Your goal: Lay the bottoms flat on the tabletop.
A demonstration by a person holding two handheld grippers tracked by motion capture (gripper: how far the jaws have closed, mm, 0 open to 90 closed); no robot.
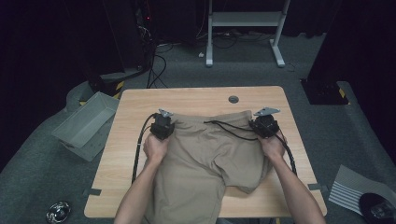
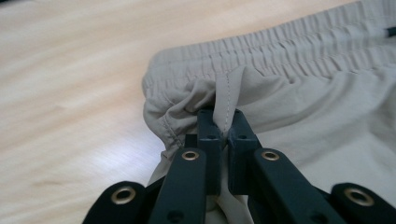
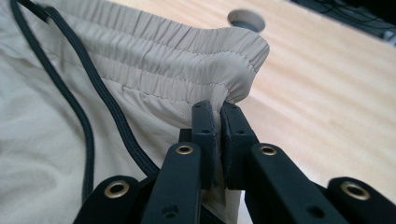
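With both grippers [image 2: 223, 122] [image 3: 217, 116] clamped on the shorts' [image 1: 210, 149] waistband corners, lifting evenly should keep the fabric taut between them.

Items showing, by count:
- One pair of beige shorts [image 1: 210, 158], lying on the table, carrying one black drawstring [image 1: 229, 128].
- Two handheld grippers: left gripper [image 1: 162, 125], right gripper [image 1: 264, 123].
- One wooden table [image 1: 140, 105], bearing one round cable hole [image 1: 233, 99].
- One grey plastic bin [image 1: 86, 123], sitting on the floor.
- One white table frame [image 1: 245, 21], standing behind.
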